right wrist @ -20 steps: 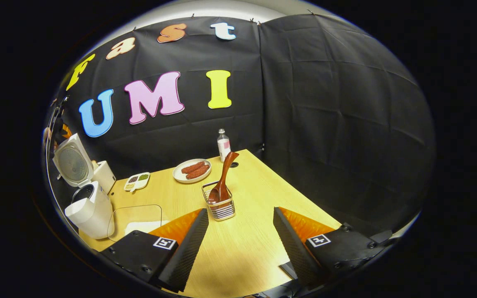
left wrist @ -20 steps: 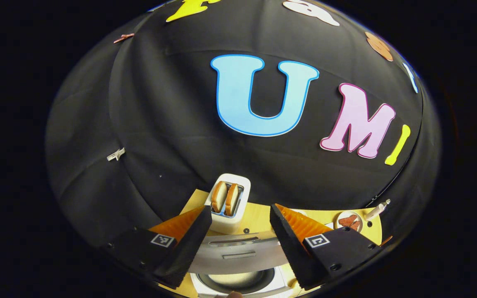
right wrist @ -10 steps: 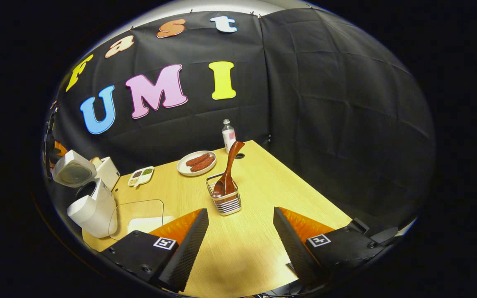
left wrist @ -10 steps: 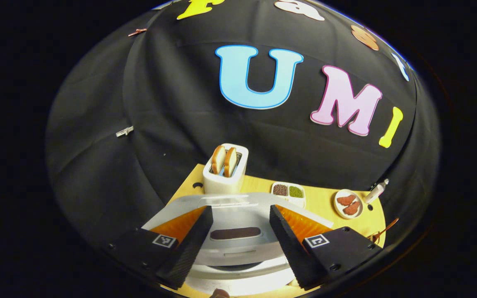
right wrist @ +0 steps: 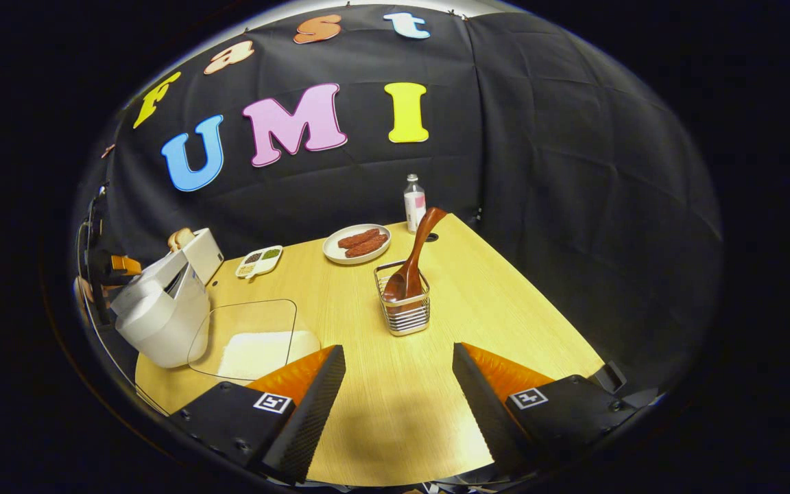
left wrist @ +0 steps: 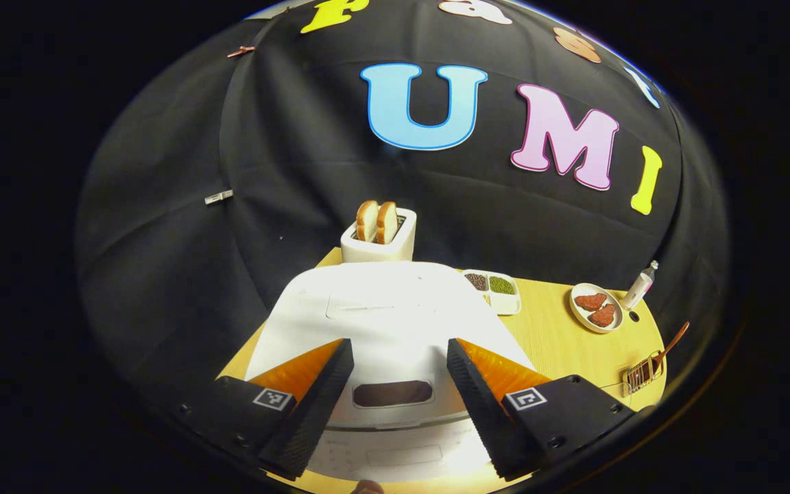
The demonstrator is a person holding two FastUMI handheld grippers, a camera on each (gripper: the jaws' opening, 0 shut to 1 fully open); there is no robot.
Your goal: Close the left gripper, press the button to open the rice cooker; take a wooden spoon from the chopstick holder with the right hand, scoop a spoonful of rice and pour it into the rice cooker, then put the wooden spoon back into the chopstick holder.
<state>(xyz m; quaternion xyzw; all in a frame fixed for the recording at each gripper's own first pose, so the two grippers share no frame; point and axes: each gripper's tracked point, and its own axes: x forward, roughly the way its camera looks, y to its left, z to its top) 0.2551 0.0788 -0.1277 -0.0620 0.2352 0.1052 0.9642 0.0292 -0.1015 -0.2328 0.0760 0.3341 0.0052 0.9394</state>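
Observation:
The white rice cooker (left wrist: 381,315) lies just below my left gripper (left wrist: 398,351), its lid down. That gripper is open, hovering over the lid, its fingers either side of a dark slot (left wrist: 392,394) and touching nothing. In the right gripper view the cooker (right wrist: 162,309) stands at the table's left edge. A brown wooden spoon (right wrist: 412,257) leans in the wire chopstick holder (right wrist: 405,310) mid-table, and a clear container (right wrist: 220,329) of white rice (right wrist: 268,346) sits left of it. My right gripper (right wrist: 398,353) is open and empty, short of the holder.
A white toaster (left wrist: 378,240) with two bread slices stands behind the cooker. A sectioned dish of beans (right wrist: 258,261), a plate of meat (right wrist: 357,241) and a small bottle (right wrist: 414,202) line the back of the wooden table (right wrist: 505,309). Black cloth walls enclose it.
The cooker lid has swung from standing open to down. The left gripper view now looks down on the lid's white top. The right gripper has shifted a little, staying open.

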